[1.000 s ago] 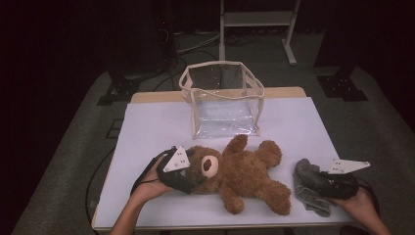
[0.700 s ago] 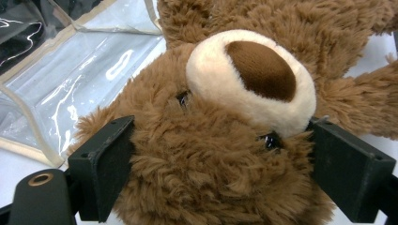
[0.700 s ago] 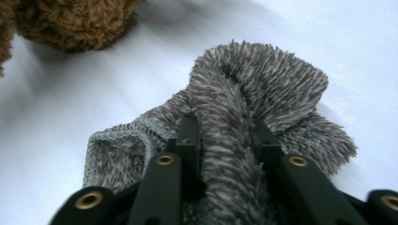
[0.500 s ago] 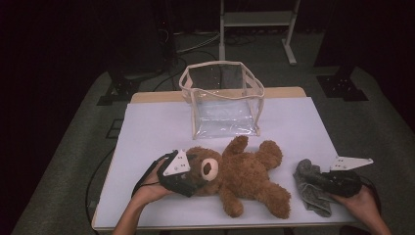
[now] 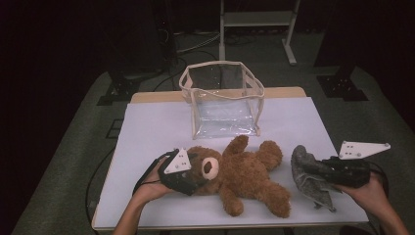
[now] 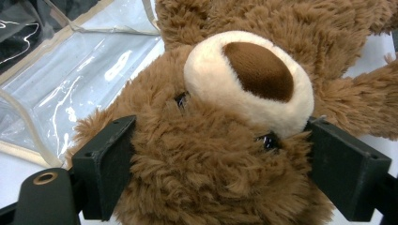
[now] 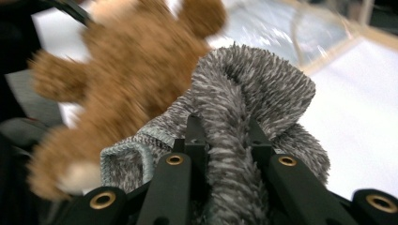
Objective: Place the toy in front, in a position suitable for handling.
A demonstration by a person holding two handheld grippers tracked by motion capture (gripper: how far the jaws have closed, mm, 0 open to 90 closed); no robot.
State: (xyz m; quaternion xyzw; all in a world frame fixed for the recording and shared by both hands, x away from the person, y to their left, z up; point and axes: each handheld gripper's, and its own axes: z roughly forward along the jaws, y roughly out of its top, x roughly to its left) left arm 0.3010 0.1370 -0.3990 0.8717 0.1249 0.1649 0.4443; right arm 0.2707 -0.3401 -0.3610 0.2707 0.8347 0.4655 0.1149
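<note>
1. The right gripper [image 5: 327, 172] has its jaws clamped tight on a fold of the grey fuzzy cloth [image 5: 309, 175]; in the right gripper view the cloth [image 7: 244, 122] bulges up between the two black jaws and spills to either side.
2. In the high view the cloth hangs from that gripper near the table's right front corner, its lower end trailing just over the white table [image 5: 156, 127].
3. Over on the left, the left gripper [image 5: 188, 172] straddles the teddy bear's [image 5: 244, 174] head. Its jaws have just been closing in, and the left gripper view shows both pads pressed into the fur on either side of the teddy bear's [image 6: 206, 154] face.
4. The bear lies on its back across the front of the table, head to the left, legs toward the cloth.
5. Behind the bear stands the clear plastic bag [image 5: 222, 100], top open, upright at the table's middle.
</note>
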